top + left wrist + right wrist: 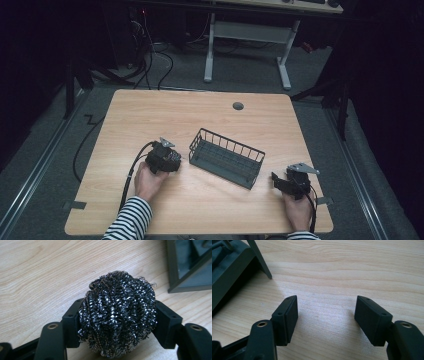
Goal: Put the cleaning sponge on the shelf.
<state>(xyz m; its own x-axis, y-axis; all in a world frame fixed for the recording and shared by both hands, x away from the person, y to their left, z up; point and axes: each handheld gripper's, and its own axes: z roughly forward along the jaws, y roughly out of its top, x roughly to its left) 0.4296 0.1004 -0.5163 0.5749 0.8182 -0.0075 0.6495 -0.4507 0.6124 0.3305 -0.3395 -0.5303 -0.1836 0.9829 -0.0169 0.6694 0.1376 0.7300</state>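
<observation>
Left gripper view: fingers clamp round steel scourer, no long axis.

Left gripper sits just left of the wire basket, jaws clamped on a steel wool ball; right gripper rests near the basket's right end, jaws spread apart.
</observation>
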